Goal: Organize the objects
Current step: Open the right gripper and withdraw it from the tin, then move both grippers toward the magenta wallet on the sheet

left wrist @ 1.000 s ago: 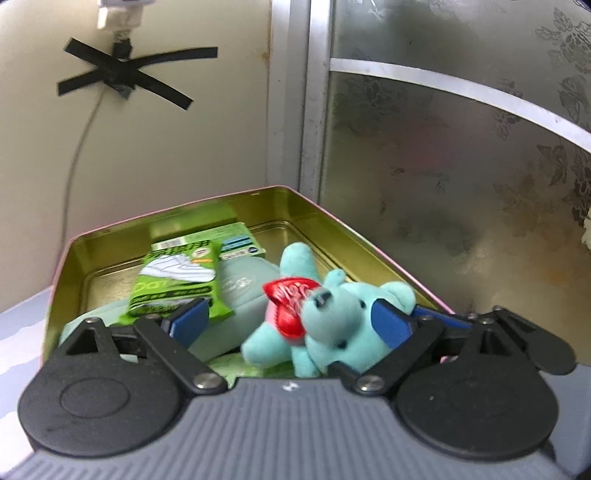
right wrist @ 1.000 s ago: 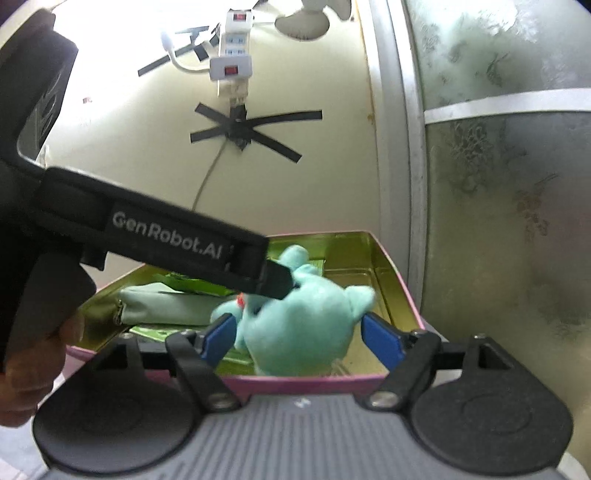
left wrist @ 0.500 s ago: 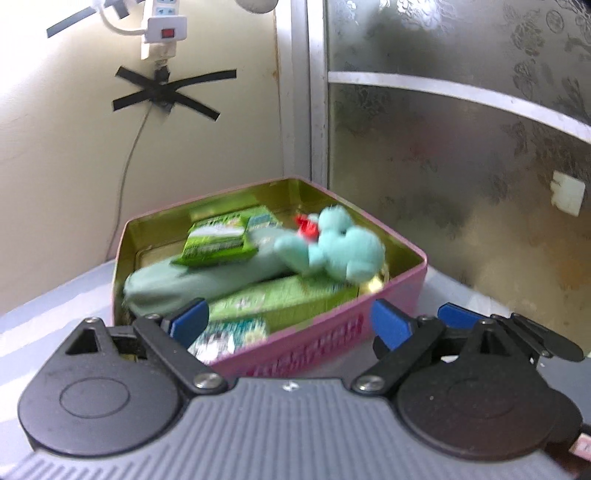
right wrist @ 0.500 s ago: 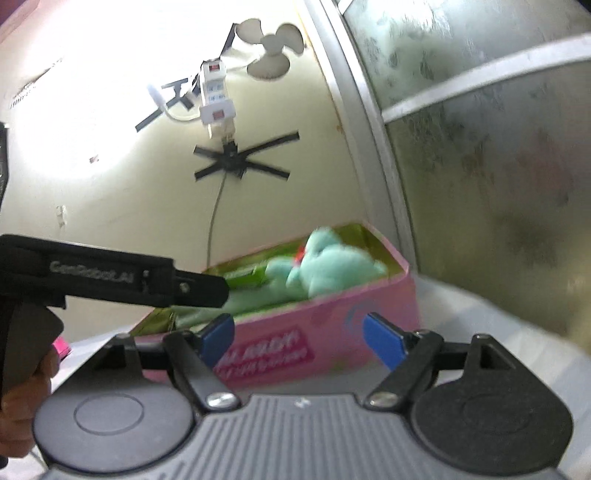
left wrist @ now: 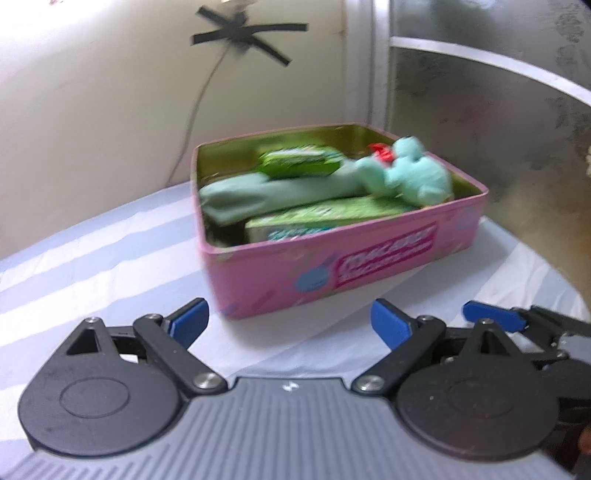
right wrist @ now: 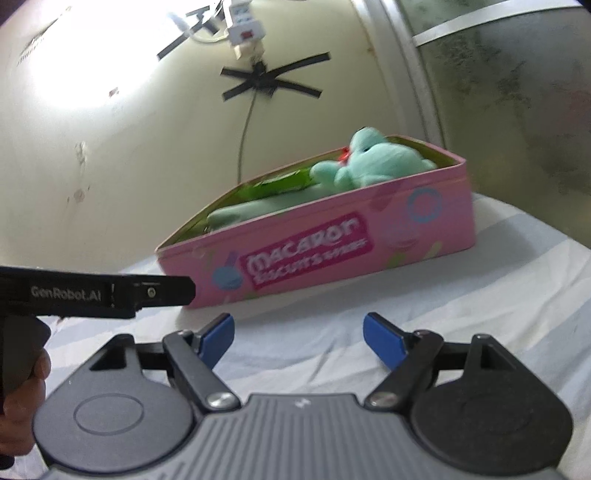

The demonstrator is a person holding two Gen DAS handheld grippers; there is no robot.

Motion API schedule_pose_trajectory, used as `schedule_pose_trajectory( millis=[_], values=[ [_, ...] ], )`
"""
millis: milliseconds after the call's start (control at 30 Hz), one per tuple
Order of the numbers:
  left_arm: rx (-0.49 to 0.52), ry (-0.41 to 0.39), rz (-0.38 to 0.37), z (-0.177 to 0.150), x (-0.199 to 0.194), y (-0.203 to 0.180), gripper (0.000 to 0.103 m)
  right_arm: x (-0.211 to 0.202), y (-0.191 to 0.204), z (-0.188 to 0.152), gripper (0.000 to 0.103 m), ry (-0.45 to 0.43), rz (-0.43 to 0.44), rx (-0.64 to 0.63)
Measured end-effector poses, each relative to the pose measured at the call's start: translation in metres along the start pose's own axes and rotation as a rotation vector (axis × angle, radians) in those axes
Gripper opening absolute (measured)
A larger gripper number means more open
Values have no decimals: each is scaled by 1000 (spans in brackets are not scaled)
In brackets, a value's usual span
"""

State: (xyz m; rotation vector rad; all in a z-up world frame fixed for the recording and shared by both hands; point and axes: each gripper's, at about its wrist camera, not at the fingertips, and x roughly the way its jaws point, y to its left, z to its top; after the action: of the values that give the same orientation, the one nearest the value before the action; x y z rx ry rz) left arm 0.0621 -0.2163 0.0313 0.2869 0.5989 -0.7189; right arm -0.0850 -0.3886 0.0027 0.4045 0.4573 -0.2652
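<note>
Both grippers, left gripper (left wrist: 290, 323) and right gripper (right wrist: 297, 334), gape empty before the pink tin (left wrist: 369, 266); the plush (left wrist: 417, 175) lies inside. Best to withdraw level, clear of the rim

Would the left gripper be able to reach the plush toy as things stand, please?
Probably yes: the left gripper is open and empty, the tin has no lid, and the plush toy lies on top, uncovered.

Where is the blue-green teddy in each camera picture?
Left wrist view: teddy lies upper right, at the right end of the pink tin.
Right wrist view: teddy sits above centre, at the tin's right end.
Shared landmark: black tape cross on the wall.
</note>
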Motion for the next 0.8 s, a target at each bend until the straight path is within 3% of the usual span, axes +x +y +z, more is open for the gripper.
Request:
schedule_pose_trajectory(
  millis=[400, 800],
  values=[
    [-81, 71, 106, -26, 17, 59, 96, 25, 44, -6, 80, 105, 14, -124],
    [-153, 88, 163, -44, 13, 115, 96, 44, 100, -13, 81, 170, 66, -268]
  ],
)
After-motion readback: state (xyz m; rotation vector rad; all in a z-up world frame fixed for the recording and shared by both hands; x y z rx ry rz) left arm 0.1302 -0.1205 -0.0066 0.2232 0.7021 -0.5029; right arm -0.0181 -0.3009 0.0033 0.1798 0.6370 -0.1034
